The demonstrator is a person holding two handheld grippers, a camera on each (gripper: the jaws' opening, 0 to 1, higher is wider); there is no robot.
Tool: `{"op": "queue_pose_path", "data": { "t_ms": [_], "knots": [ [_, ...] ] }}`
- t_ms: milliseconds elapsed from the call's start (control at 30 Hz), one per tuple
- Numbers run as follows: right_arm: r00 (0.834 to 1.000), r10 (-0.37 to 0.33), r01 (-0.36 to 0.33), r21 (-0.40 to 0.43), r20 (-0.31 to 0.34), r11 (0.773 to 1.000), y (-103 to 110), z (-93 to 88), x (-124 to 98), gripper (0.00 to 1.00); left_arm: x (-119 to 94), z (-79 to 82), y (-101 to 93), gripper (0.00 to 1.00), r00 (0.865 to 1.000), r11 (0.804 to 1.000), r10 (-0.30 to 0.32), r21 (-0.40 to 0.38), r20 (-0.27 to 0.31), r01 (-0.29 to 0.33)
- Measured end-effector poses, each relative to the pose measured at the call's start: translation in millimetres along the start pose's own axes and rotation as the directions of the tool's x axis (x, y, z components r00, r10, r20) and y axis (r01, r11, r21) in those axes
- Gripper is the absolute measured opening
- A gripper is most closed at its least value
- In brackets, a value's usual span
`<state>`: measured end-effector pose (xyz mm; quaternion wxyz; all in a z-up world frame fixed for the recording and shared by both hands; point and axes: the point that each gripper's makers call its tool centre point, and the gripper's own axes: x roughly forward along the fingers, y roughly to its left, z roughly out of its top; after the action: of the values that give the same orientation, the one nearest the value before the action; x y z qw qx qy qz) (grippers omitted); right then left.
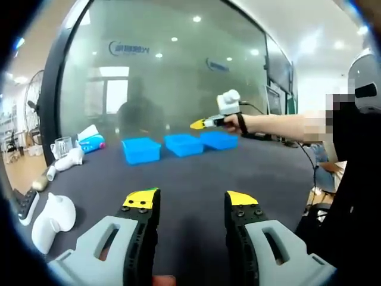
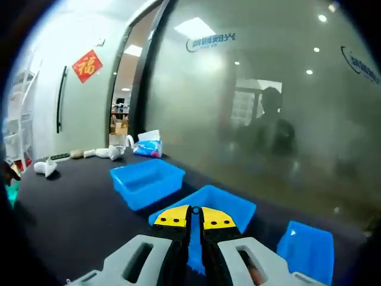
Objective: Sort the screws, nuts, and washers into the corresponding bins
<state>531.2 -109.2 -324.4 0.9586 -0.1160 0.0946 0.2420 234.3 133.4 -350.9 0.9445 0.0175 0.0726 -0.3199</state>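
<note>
**Both grippers held above the table; three blue bins in a row by the glass wall**

Left gripper (image 1: pixel 190 205): jaws spread wide apart, nothing between the yellow tips. Held above the dark table (image 1: pixel 196 173), bare cloth showing through the gap. Seen ahead in the left gripper view: three blue bins lined up near the far edge — left bin (image 1: pixel 141 149), middle bin (image 1: pixel 184 144), right bin (image 1: pixel 219 139) — close together, just short of the frosted glass wall (image 1: pixel 166 71).

Right gripper (image 2: pixel 194 217): jaws drawn together, yellow tips almost touching, only a thin slit left; whether anything small is pinched there cannot be told. In the right gripper view, tips poised over the middle bin (image 2: pixel 229 205), with the left bin (image 2: pixel 146 182) beyond to the left and the right bin (image 2: pixel 306 247) at lower right. Same gripper (image 1: pixel 199 124) also seen in the left gripper view, carried by a person's hand (image 1: pixel 234 122) on an outstretched forearm, hanging over the row of bins.

Screws, nuts and washers: none made out on the table or inside the bins; bin contents too small or hidden to judge.

Surroundings: white game controllers (image 1: pixel 50 217) at the near left table edge, a tissue pack (image 1: pixel 90 142) and a clear pitcher (image 1: pixel 62 146) at the far left corner. Red paper decoration (image 2: pixel 87 65) on the wall beside the doorway. Floor fan (image 1: pixel 33 110) at far left.
</note>
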Motion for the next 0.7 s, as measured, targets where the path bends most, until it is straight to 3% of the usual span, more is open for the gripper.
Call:
{"op": "queue_pose_path", "data": {
  "t_ms": [167,500,700],
  "knots": [
    [1.000,-0.012,0.012,0.008,-0.008,1.000,-3.3,-2.3,9.9,0.04,-0.4,-0.3,-0.6,0.42,1.000,1.000,0.002,-0.003,-0.001,-0.002],
    [1.000,-0.027,0.027,0.023,-0.010,0.999,-2.6,-6.7,9.6,0.04,0.5,0.2,-0.9,0.42,1.000,1.000,0.004,-0.003,-0.001,-0.004],
    [1.000,-0.019,0.019,0.000,-0.006,1.000,4.3,-8.3,7.1,0.19,-0.2,-0.6,0.4,0.42,1.000,1.000,0.010,-0.008,-0.001,-0.010]
  ]
}}
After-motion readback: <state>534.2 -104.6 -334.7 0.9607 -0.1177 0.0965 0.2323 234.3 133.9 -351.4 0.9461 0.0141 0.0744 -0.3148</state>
